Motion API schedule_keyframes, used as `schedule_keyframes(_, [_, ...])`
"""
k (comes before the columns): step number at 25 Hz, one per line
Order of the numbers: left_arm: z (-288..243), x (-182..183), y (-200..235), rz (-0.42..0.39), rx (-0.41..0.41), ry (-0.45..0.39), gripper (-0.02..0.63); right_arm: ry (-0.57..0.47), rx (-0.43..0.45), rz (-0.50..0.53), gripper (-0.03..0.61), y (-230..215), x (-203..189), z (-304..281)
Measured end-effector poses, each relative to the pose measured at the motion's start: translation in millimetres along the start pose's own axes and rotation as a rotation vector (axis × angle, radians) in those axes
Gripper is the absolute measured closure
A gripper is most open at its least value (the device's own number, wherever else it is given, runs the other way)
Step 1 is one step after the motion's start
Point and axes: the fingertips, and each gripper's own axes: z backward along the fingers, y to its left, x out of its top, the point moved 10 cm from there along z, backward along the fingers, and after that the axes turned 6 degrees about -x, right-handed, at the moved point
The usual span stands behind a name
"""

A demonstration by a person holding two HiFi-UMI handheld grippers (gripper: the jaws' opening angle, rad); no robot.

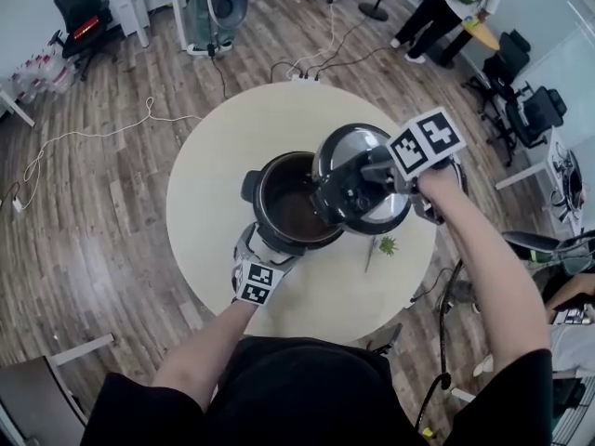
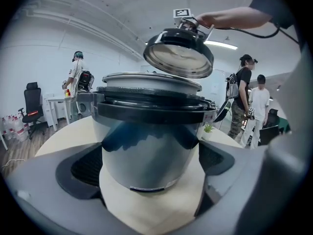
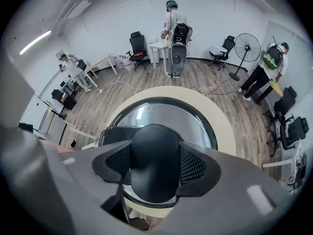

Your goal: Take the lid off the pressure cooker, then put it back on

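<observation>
A person's left gripper (image 2: 150, 160), at the near-left edge of the round tabletop (image 1: 209, 147), braces the open pressure cooker (image 1: 290, 204), its wide-set jaws closed against either side of the steel body low down, close to the base. The cooker stands upright a little left of the tabletop's centre, its dark inner pot uncovered and a black side handle (image 1: 251, 186) jutting towards the left edge. To its right, the right gripper (image 3: 155, 166) is clenched on the black knob (image 3: 154, 138) of the lid (image 1: 346, 156), one pad on each side of it. The lid is clear of the pot and held in the air, tilted; from above it covers the cooker's right rim and the part of the tabletop towards the right edge. A small green plant (image 1: 386, 245) lies on the tabletop just below the lid in the head view, near the near-right edge and well apart from the cooker. Beyond the far edge, cables (image 1: 321, 59) trail across the wooden floor (image 1: 112, 203), office chairs (image 1: 79, 3) stand along the walls, and a person (image 1: 446, 7) is bent over at the far right of the room.
</observation>
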Motion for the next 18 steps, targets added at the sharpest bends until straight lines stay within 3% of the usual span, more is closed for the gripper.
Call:
schedule_keyframes(7, [3.0, -1.0, 6.8, -0.004, -0.002, -0.014, 0.023, 0.025, 0.040, 0.037, 0.293, 53.5, 56.2, -58.1])
schedule_keyframes(18, [-2.2, -2.5, 2.3, -0.001, -0.002, -0.013, 0.023, 0.125, 0.014, 0.189, 0.291, 96.4, 68.0, -116.6])
